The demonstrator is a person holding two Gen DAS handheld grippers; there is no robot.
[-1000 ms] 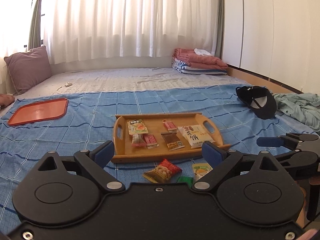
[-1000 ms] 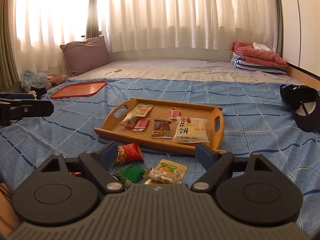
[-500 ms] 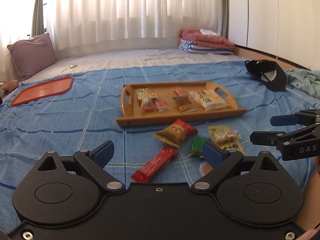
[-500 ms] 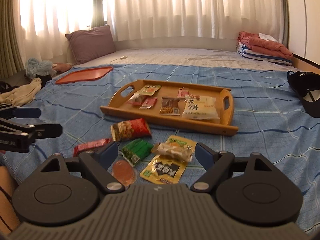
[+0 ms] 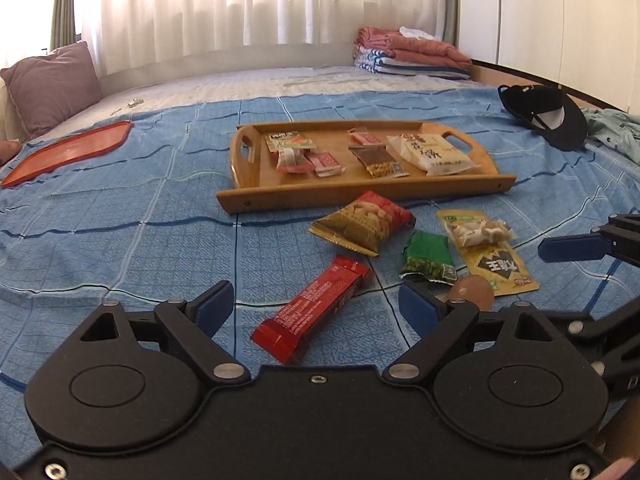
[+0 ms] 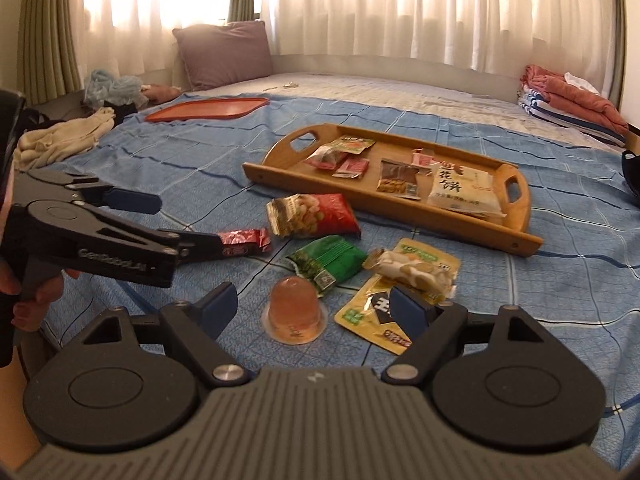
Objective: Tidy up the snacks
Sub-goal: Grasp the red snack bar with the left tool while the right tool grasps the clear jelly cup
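A wooden tray (image 5: 320,194) (image 6: 440,222) on the blue sheet holds several snack packets. In front of it lie a red bar (image 5: 316,306) (image 6: 244,240), a red peanut bag (image 5: 362,222) (image 6: 312,214), a green packet (image 5: 428,258) (image 6: 328,260), a yellow packet (image 5: 492,264) (image 6: 396,300) with a clear packet on top, and a pink jelly cup (image 6: 294,312) (image 5: 470,290). My left gripper (image 5: 316,310) is open, low over the red bar. My right gripper (image 6: 312,306) is open, with the jelly cup between its fingers.
An orange tray (image 5: 68,152) (image 6: 208,109) lies at the far left. A black cap (image 5: 548,116) and clothes lie at the right. A purple pillow (image 6: 224,54) and folded blankets (image 5: 408,54) sit at the back. Cloths (image 6: 60,142) lie at the left edge.
Both grippers have tilted down and moved forward toward the loose snacks. The red bar and jelly cup have come into view between the fingers. Both stay open.
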